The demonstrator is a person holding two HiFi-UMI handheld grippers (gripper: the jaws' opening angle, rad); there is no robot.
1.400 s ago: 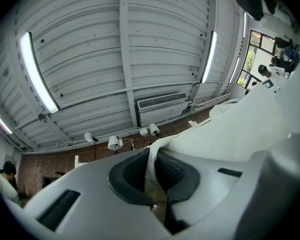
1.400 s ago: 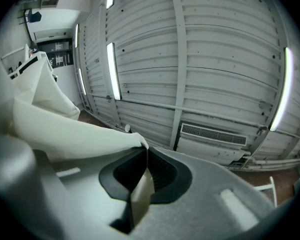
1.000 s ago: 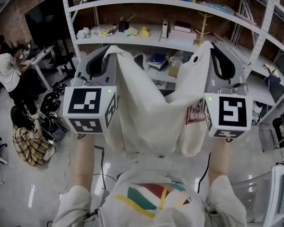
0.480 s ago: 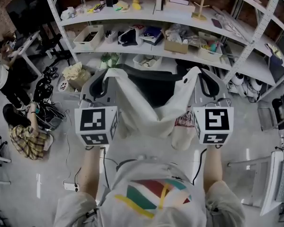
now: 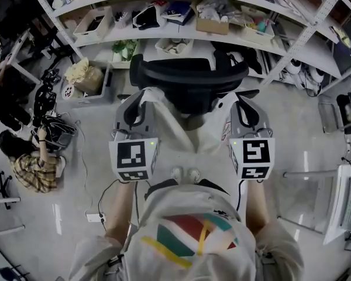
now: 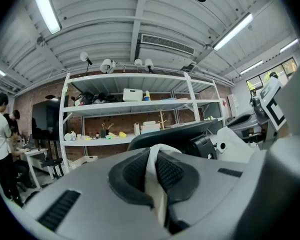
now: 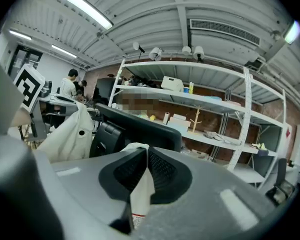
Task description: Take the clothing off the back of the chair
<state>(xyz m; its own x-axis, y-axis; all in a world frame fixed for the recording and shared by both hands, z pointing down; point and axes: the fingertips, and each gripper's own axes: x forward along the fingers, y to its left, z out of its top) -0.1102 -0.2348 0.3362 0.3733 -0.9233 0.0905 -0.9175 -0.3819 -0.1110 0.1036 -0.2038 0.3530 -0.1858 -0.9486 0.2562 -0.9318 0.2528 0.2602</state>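
Lower now, left tongs (image 5: 144,95) and right tongs (image 5: 238,101) tight on garment (image 5: 167,130); grey floor (image 5: 298,127), shelves (image 5: 164,40) beyond.

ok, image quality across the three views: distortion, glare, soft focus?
Head view: heavy fisheye, shelving bows, otherwise fairly sharp. Left gripper view: black vignette corners, ceiling tube blown out, white clothing in the jaws soft. Right gripper view: same vignette, its ceiling tube clipped, shelving crisp.
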